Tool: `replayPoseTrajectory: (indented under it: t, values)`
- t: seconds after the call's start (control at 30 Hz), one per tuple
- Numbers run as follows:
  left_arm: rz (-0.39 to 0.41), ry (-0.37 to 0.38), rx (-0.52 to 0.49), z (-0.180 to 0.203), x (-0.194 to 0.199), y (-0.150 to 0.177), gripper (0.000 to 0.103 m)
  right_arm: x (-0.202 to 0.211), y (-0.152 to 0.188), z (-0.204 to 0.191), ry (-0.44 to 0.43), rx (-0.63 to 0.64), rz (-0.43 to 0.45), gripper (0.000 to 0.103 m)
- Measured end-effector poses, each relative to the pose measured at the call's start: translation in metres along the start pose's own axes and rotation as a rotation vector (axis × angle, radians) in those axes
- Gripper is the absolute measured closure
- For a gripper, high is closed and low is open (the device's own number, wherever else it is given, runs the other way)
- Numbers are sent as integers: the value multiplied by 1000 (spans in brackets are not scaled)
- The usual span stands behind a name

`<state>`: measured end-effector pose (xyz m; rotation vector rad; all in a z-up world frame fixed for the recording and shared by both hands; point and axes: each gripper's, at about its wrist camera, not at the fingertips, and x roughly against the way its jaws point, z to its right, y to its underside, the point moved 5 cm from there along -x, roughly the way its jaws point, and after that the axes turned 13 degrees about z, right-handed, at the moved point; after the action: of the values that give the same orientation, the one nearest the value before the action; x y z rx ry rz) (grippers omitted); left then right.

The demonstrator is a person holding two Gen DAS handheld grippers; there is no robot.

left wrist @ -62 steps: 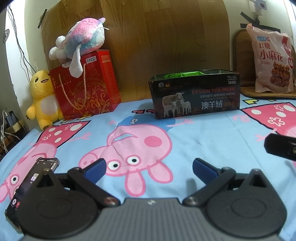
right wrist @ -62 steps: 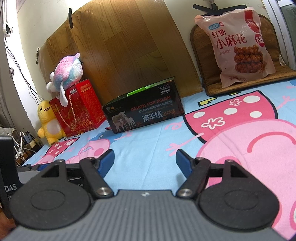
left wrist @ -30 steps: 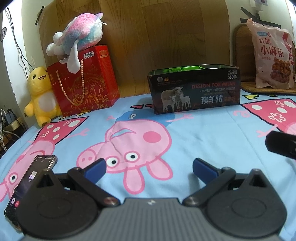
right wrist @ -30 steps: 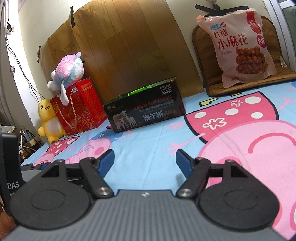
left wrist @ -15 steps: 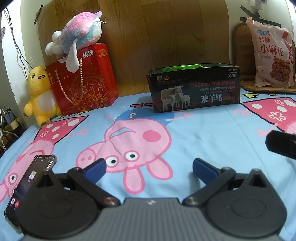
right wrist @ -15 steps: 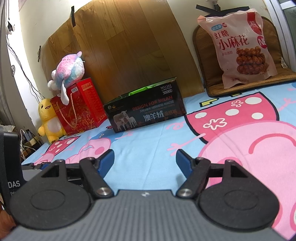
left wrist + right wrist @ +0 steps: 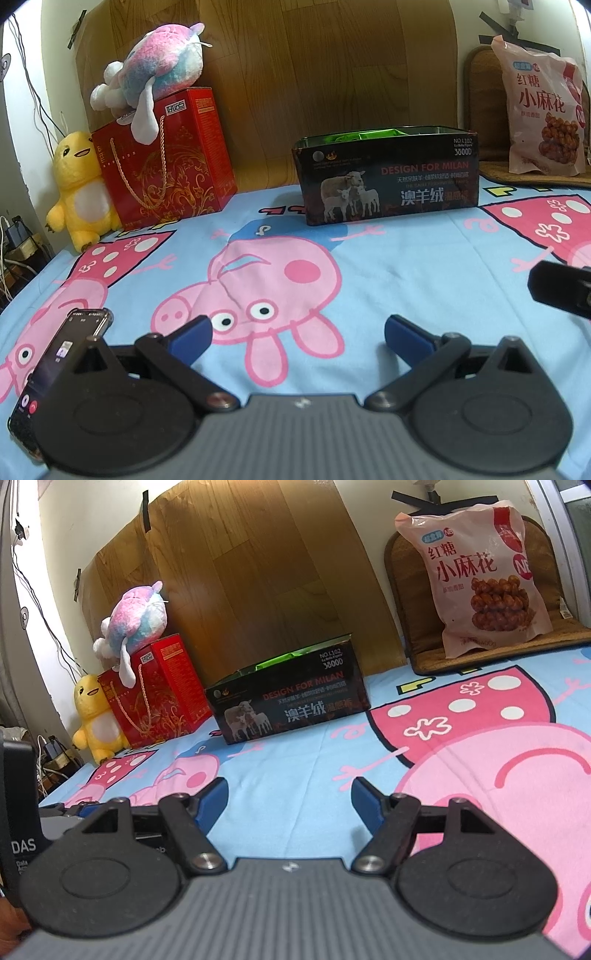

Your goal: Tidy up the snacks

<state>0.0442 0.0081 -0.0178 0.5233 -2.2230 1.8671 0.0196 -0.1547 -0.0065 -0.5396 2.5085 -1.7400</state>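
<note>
A pink snack bag (image 7: 543,107) with brown twists printed on it leans upright on a woven cushion at the back right; it also shows in the right wrist view (image 7: 487,576). A dark open box (image 7: 388,177) with sheep on its side stands mid-back, green packets inside; the right wrist view shows it too (image 7: 291,701). My left gripper (image 7: 297,332) is open and empty, low over the blue cartoon sheet. My right gripper (image 7: 290,797) is open and empty, also low over the sheet, well short of box and bag.
A red gift bag (image 7: 166,166) with a pink plush (image 7: 159,70) on top and a yellow plush (image 7: 79,184) stand at the back left. A phone (image 7: 55,373) lies by my left gripper. The right gripper's body (image 7: 561,291) shows at the right edge.
Both views have shifted only slightly; the left gripper has tilted a little, so the box and gift bag sit a bit lower in view. Both grippers stay open.
</note>
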Motion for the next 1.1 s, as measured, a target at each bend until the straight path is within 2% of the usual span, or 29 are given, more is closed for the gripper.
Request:
replayPoseTrajectory:
  t: [1.1]
  values:
    - [4,4,-20,2,1,0,0,0,-1,-1,-27,4,-2,27]
